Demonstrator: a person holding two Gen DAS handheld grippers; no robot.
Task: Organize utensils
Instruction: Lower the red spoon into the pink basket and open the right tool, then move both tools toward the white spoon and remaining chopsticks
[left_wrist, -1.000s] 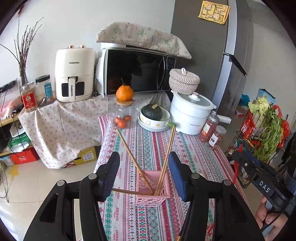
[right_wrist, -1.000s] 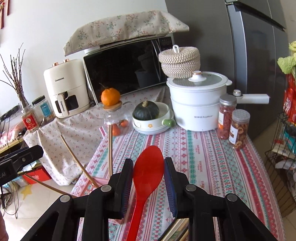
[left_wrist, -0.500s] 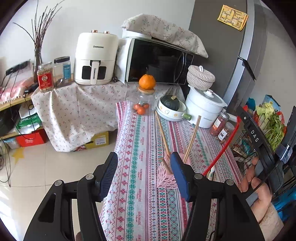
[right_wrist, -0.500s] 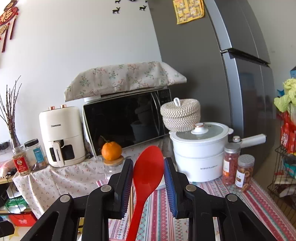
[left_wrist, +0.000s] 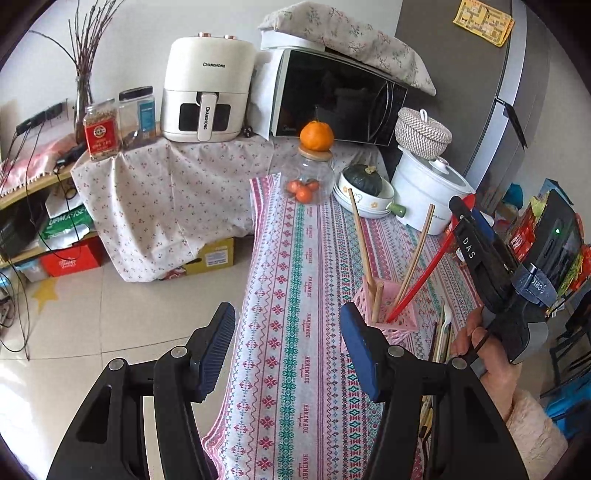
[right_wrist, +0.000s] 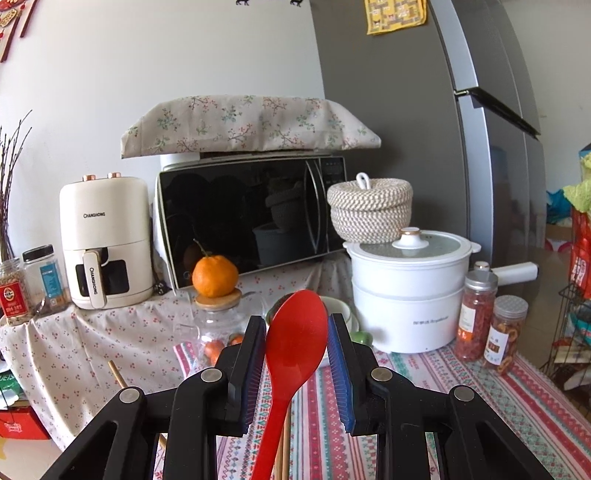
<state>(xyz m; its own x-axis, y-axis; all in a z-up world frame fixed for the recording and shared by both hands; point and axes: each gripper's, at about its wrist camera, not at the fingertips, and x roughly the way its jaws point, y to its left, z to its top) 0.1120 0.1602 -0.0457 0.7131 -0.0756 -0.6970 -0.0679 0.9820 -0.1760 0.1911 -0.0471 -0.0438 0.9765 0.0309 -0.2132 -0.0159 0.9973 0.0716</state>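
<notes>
— Since a second ago my left gripper (left_wrist: 288, 347) swings off the basket (left_wrist: 388, 317) near the table's (left_wrist: 295, 369) right edge; the spoon's (right_wrist: 295, 332) handle now dips inside.
— How to finish?
— Lower it among the chopsticks (left_wrist: 362, 240), then release. My right gripper (right_wrist: 296, 345) pinches the bowl; the left gapes empty.

Two black grippers are seen, the left gripper (left_wrist: 287, 345) and the right gripper (right_wrist: 296, 341). One red plastic spoon (right_wrist: 293, 341) is counted. One pink plastic basket (left_wrist: 393, 321) is seen, with three wooden chopsticks (left_wrist: 360, 236) sticking up from it. One big orange (right_wrist: 215, 276) is counted on one glass jar with a wooden lid (left_wrist: 309, 177). One white pot (right_wrist: 408, 291), one woven basket with a lid (right_wrist: 370, 208), one white air fryer (right_wrist: 106, 240) and one black microwave (right_wrist: 251, 218) are counted.
</notes>
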